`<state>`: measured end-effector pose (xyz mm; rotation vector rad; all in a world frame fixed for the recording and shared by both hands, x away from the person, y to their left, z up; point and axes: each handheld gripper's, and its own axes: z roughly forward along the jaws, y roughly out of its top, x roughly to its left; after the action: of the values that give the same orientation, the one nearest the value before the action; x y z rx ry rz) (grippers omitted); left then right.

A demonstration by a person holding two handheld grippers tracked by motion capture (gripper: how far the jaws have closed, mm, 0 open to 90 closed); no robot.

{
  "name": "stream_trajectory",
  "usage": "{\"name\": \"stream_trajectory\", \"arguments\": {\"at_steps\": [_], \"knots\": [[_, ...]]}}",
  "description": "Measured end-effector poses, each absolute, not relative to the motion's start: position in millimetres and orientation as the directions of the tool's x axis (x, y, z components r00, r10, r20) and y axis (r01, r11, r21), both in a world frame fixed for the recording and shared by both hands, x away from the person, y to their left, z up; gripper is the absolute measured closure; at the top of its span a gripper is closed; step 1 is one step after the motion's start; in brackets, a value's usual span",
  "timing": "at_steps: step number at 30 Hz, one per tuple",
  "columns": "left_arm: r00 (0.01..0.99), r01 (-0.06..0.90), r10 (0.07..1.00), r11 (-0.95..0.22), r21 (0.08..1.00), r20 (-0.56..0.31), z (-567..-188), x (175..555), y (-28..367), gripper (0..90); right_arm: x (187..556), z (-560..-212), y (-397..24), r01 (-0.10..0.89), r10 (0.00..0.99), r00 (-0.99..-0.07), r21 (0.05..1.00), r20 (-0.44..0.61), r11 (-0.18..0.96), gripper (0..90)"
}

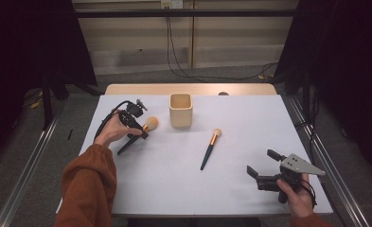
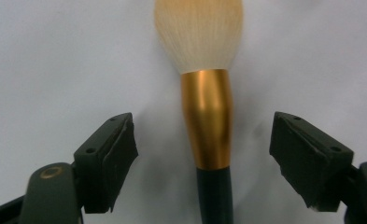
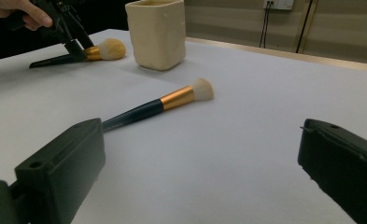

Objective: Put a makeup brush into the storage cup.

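Note:
A large makeup brush (image 1: 147,126) with pale bristles, a gold ferrule and a dark handle lies on the white table (image 1: 250,118) at the left. My left gripper (image 1: 143,134) points down over it. In the left gripper view the jaws of this gripper (image 2: 203,133) stand either side of the brush's gold ferrule (image 2: 207,121), with a gap on each side, so it is open. A slimmer brush (image 1: 210,149) lies mid-table. My right gripper (image 1: 260,161) rests open at the front right, with nothing between the jaws of this gripper (image 3: 202,140).
A cream square cup (image 1: 181,110) stands upright at the back centre, just right of the large brush's head. In the right gripper view the slim brush (image 3: 158,105) lies ahead, the cup (image 3: 157,32) behind it, and the left gripper (image 3: 74,44) far left.

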<state>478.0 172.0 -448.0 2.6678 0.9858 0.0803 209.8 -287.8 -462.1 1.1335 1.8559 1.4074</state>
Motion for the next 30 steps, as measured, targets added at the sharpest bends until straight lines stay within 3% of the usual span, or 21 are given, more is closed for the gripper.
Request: {"name": "stream_trajectory", "arguments": {"at_steps": [8,11,15,22,30], "knots": [[0.759,0.639,0.645,-0.715,0.282,-0.085,-452.8,483.1,170.9,33.6,210.1,-462.3,-287.5,0.296,0.865,-0.497,0.95,0.063,0.101,0.6],[0.751,0.646,0.655,-0.708,0.285,-0.076,-451.9,483.8,171.7,42.4,210.1,-462.4,-286.9,0.294,0.863,-0.502,0.95,0.06,0.105,0.6],[0.763,0.633,0.644,-0.726,0.269,-0.054,-451.0,482.7,168.2,44.6,209.9,-462.3,-286.6,0.292,0.861,-0.505,0.95,0.057,0.108,0.6],[0.771,0.625,0.634,-0.738,0.253,-0.055,-449.3,482.4,165.7,65.4,210.2,-462.4,-286.1,0.29,0.859,-0.51,0.95,0.051,0.115,0.7],[0.768,0.629,0.639,-0.742,0.231,-0.037,-449.2,481.5,161.5,65.4,210.4,-462.3,-285.6,0.289,0.854,-0.518,0.95,0.052,0.117,0.7]]}}
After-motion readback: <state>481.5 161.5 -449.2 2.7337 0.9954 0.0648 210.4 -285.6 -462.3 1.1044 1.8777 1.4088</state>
